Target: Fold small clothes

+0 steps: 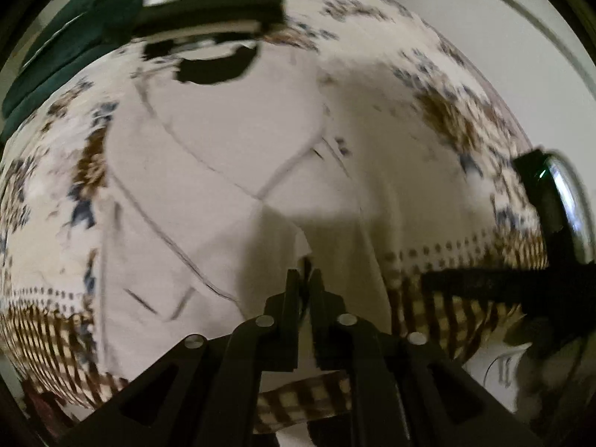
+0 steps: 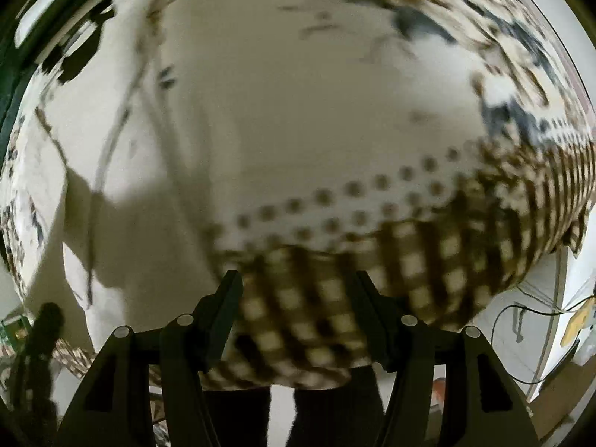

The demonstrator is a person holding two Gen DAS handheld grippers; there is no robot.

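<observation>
Folded dark green clothes (image 1: 63,56) and a black-and-white stack (image 1: 212,3) lie at the far left, judged finished. The white garment (image 1: 223,171) lies mid-table on the patterned tablecloth (image 1: 458,123), partly folded. Left gripper (image 1: 304,279) clamps its near edge. Right gripper (image 2: 294,287) hovers with fingers apart over the cloth's checked border.
</observation>
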